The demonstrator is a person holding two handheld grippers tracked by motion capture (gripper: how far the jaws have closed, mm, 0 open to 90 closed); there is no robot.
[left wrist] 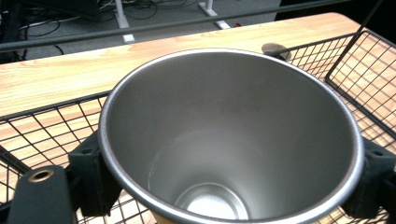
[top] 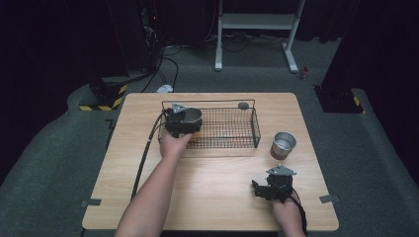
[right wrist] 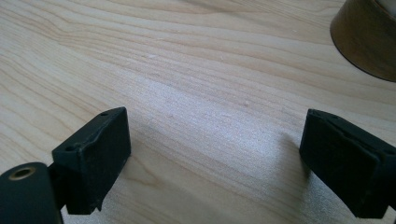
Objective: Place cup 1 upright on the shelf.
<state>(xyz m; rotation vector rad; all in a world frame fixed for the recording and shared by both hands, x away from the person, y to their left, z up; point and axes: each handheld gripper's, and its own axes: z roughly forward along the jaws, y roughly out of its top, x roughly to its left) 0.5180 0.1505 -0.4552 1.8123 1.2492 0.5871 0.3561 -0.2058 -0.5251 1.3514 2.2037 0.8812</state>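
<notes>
A steel cup [top: 192, 116] stands upright over the left end of a black wire basket [top: 232, 140], and my left gripper [top: 184, 123] is shut on it. In the left gripper view the cup's open mouth [left wrist: 224, 135] faces the camera, with a black pad [left wrist: 91, 179] pressed on each side of its rim. Whether the cup touches the basket floor I cannot tell. A second steel cup [top: 283, 144] stands on the wooden table [top: 212, 192] right of the basket. My right gripper [top: 262, 190] hovers open near the front right, its pads [right wrist: 95, 156] wide apart over bare wood, that cup's base [right wrist: 369, 37] ahead.
A small dark round disc [top: 243, 105] lies by the basket's far rim, also seen past the cup as the disc [left wrist: 274, 48]. Cables trail from both grippers. Beyond the table are a white stand's legs [top: 257, 22] and dark floor.
</notes>
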